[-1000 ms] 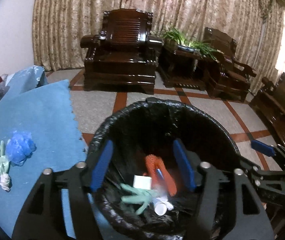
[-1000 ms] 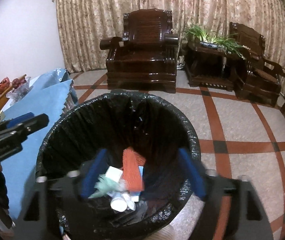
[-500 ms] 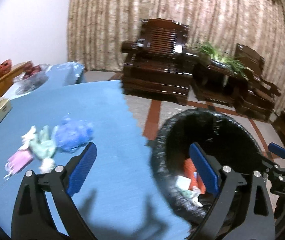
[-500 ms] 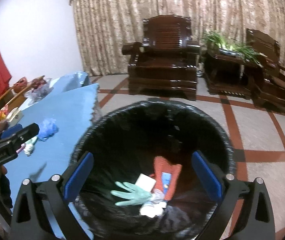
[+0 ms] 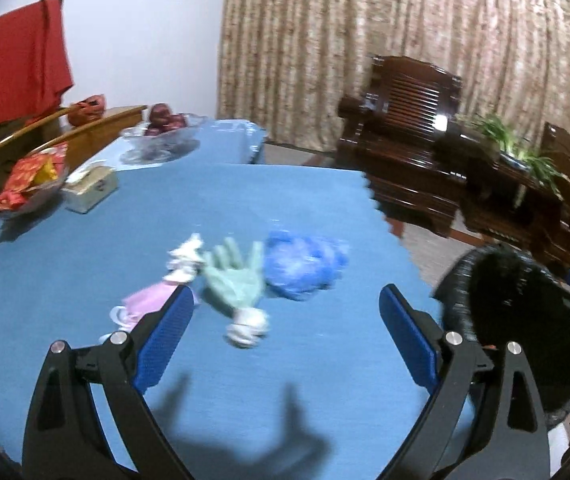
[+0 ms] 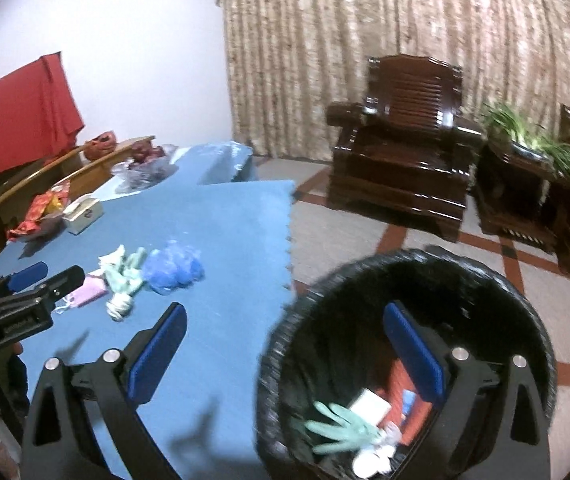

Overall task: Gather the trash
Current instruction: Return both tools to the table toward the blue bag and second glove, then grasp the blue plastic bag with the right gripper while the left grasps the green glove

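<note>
Two tools, both spread and holding nothing, between counter and bin.

Ahead of the left tool lie a green glove, blue crumpled bag, pink mask and white wad, bunched and touching on the counter. The right tool hangs partly over the trash bin, which already holds litter. Risk: closing on the cluster may catch two pieces loosely, and one could drop short of the bin.

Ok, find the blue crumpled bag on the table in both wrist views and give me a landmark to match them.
Left wrist: blue crumpled bag lies centre, just right of the green glove, ahead of the open jaws.
Right wrist: the bag lies left of centre on the table.
Shared landmark: the black-lined trash bin, to the bag's right in both.
</note>
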